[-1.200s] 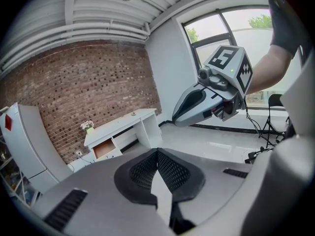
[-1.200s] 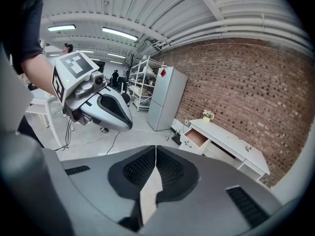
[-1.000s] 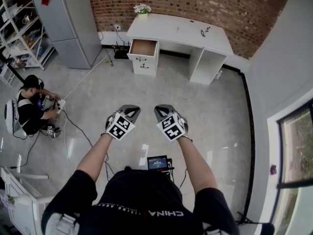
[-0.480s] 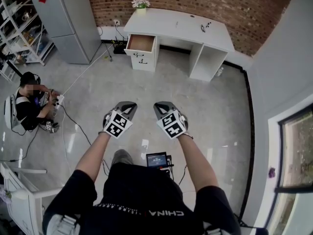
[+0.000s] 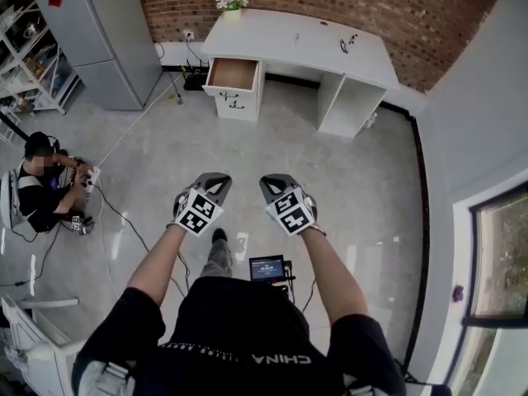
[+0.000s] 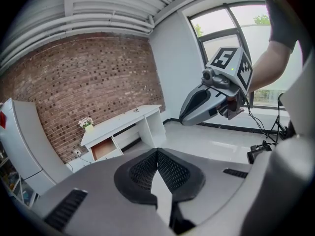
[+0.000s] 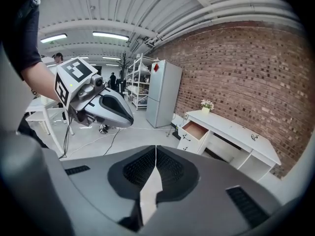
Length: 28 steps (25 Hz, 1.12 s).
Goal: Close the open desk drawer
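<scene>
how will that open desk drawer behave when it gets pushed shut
The open drawer shows only a bare brown bottom, so it probably slides in lightly. It looks like a rigid box in the white desk, so it should move straight without flexing. The small flower pot on the desktop above it might wobble if the drawer slams.

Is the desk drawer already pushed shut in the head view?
No, the drawer near the flower end of the white desk stands pulled out, with its brown inside open to the camera.
</scene>
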Tool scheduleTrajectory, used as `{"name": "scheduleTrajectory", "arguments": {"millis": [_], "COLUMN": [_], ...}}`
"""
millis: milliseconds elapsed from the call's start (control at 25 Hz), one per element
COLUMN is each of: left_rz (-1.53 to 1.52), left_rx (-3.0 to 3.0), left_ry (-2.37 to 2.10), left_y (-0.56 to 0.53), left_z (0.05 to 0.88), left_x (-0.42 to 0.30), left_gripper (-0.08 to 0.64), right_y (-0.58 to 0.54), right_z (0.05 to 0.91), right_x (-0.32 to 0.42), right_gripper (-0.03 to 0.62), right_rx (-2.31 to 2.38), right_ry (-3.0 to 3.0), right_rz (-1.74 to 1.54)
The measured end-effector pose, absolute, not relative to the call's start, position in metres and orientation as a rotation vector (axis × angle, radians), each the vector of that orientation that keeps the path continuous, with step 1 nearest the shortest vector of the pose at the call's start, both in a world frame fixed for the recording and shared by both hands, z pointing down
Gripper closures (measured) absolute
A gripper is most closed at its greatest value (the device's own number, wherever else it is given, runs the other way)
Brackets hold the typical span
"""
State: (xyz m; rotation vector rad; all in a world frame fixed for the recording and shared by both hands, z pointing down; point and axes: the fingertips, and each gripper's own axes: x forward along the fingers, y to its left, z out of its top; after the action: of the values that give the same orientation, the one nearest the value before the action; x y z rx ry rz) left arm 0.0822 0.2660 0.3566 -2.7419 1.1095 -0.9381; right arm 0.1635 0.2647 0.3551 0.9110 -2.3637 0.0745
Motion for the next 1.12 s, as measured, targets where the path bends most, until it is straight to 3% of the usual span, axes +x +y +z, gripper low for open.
{"name": "scheduleTrajectory", "arguments": {"millis": [680, 1120], "left_rz": [-0.890, -0.922], "left_rx": [-2.789, -2.815], "left_ry": [0.907, 0.940], "left_y": [0.047, -0.057], "left_z": [0.353, 0.376], "left_x": [-0.029, -0.039], "left_gripper": [0.548, 0.548], "right_y": [0.054, -0.058], "right_z": [0.354, 0.376], "right_x": [0.050, 0.032], "right_gripper": [0.575, 0.575], "right_rx": [1.047, 0.986], "right_ry": [-2.287, -2.301], "right_rz": [0.185, 0.201]}}
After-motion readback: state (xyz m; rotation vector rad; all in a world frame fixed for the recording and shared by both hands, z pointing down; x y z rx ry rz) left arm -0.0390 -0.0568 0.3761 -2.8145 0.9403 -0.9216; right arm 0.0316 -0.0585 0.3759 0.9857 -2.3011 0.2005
